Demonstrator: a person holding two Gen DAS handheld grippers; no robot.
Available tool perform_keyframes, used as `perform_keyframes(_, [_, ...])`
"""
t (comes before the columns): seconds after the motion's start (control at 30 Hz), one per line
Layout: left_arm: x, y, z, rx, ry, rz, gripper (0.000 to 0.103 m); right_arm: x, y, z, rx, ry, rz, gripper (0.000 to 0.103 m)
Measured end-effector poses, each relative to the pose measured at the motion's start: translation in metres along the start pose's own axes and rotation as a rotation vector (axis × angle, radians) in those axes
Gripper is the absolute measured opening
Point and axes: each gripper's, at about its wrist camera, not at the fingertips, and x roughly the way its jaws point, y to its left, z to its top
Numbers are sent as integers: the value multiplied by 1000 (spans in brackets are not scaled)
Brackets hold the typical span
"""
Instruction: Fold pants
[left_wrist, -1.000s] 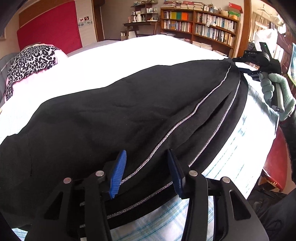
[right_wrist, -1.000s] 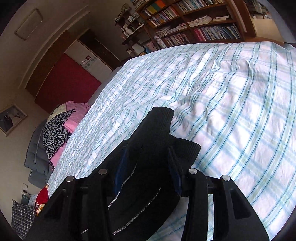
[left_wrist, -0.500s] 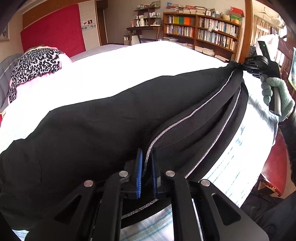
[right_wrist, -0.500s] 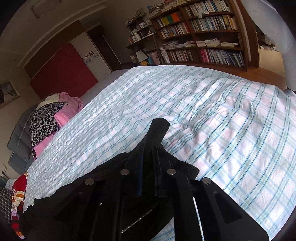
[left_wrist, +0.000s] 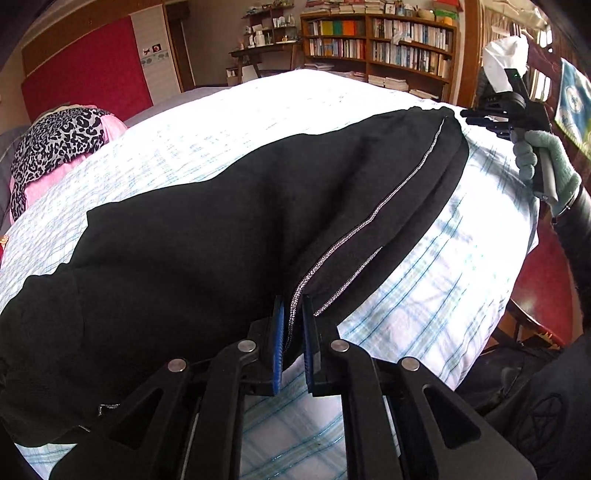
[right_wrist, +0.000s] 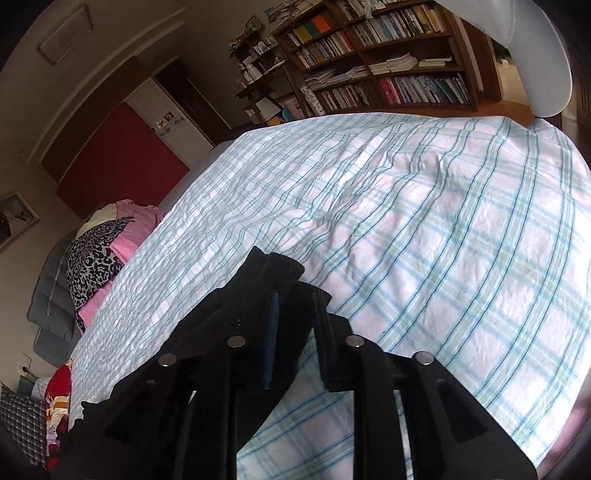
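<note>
Black pants (left_wrist: 229, 236) lie across the plaid bed (right_wrist: 424, 229), ahead of both claws. Left gripper (left_wrist: 293, 325) is clamped on the silver-striped seam. Right gripper (right_wrist: 295, 317) has just been opening, cuff between its jaws; only the left view shows its gloved hand (left_wrist: 546, 166).

No legible text, book spines (left_wrist: 388, 48) and wall stickers (left_wrist: 153, 51) too small to read

We see a bed (right_wrist: 424, 229) with a blue-green plaid sheet; black pants (left_wrist: 221, 236) lie across its near side, leopard-print and pink clothes (right_wrist: 99, 254) piled at the far end.
</note>
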Motion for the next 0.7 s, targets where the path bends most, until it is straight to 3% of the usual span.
perform_keyframes(0.1, [-1,2,1,-17,-14,-1,8,6,12,5,-30,-19,9,41])
perform_keyframes(0.2, [-1,0,2,-19,-13,0,8,24,23,10,-46,22,21,41])
perform_keyframes(0.3, [0,1,2,-23,-15,-1,8,43,29,6,-77,68,-53,41])
perform_keyframes(0.33, [0,2,2,-30,-15,-5,8,45,30,4,-85,64,-73,39])
perform_keyframes(0.4, [1,5,2,-42,-15,-13,8,45,32,1,-107,40,-87,10])
perform_keyframes(0.6, [-3,10,2,-31,-25,-29,8,5,33,7,-83,-62,-31,9])
perform_keyframes(0.7, [-3,10,0,-21,-28,-43,8,-3,28,6,-94,-62,-45,9])
